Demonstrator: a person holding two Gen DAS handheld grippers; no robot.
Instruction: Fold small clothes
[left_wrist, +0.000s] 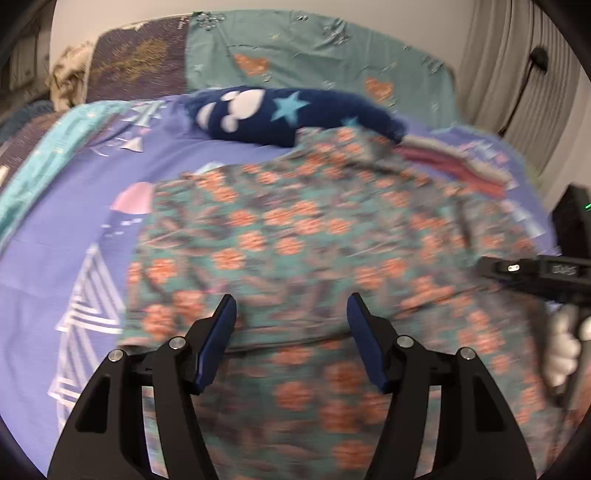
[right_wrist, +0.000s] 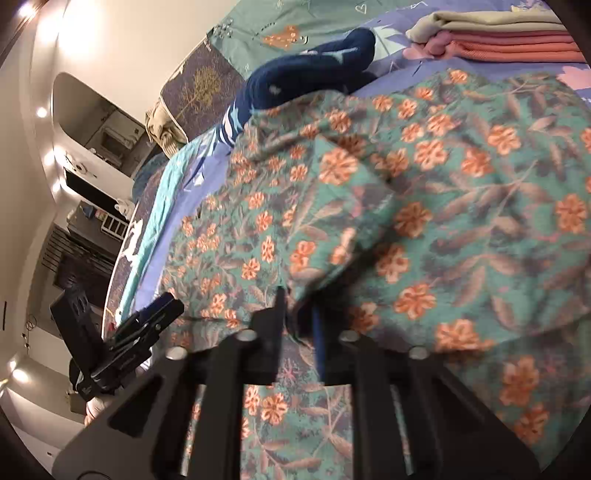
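floral cloth (left_wrist: 314, 236) spread on bed (left_wrist: 55, 236), left gripper (left_wrist: 291, 306) jaws wide w/ nothing between, right gripper (right_wrist: 299, 314) jaws narrow, pinching cloth fold

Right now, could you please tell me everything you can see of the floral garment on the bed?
The floral garment is thin woven-looking fabric, teal with orange flowers and dull leaves. It lies spread over the purple bedsheet, rumpled, with one portion lifted into a raised fold. The right gripper has that fold between its narrowly spaced fingers; whether they press it is unclear. The left gripper hangs open above the near part, holding nothing. Its far edge reaches the navy star-print cloth.
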